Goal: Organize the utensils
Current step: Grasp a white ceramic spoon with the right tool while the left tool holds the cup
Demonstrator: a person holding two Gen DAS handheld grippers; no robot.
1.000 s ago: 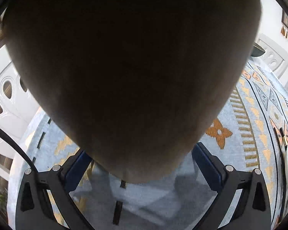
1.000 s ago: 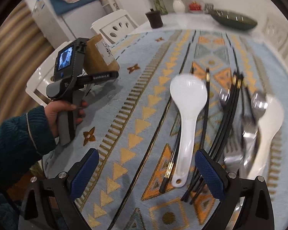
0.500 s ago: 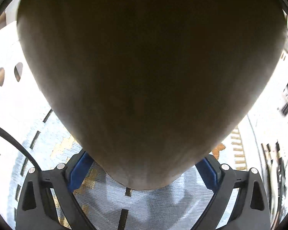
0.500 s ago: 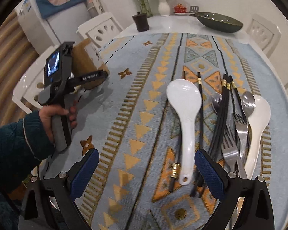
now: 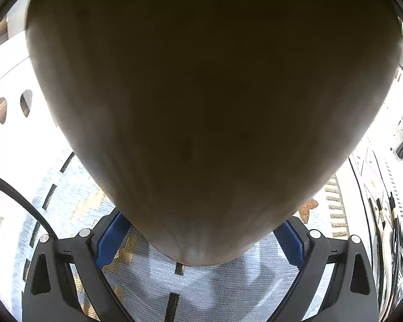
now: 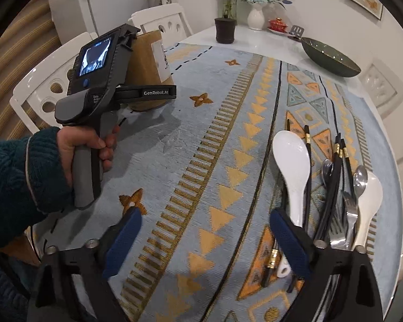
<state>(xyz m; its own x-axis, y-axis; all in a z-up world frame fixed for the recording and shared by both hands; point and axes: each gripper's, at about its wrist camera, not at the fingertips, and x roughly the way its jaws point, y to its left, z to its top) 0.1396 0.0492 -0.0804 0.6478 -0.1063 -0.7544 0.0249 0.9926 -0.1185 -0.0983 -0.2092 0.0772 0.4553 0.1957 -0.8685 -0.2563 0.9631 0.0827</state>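
A brown holder (image 5: 201,107) was clamped between the blue pads of the left gripper (image 5: 201,238), its base just above the patterned tablecloth (image 5: 228,289). The device was gripped by a hand (image 6: 86,147) in a dark green sleeve (image 6: 16,182). The right gripper (image 6: 204,244) was held over bare cloth, its jaws wide and closing on nothing. A white spoon (image 6: 291,166), black chopsticks (image 6: 333,187), forks (image 6: 350,214), metal spoons (image 6: 360,178) and a second white spoon (image 6: 369,204) were laid just beyond its right finger. White chairs (image 6: 164,24), a dark bowl (image 6: 330,57) and a vase (image 6: 256,18) were seen beyond.
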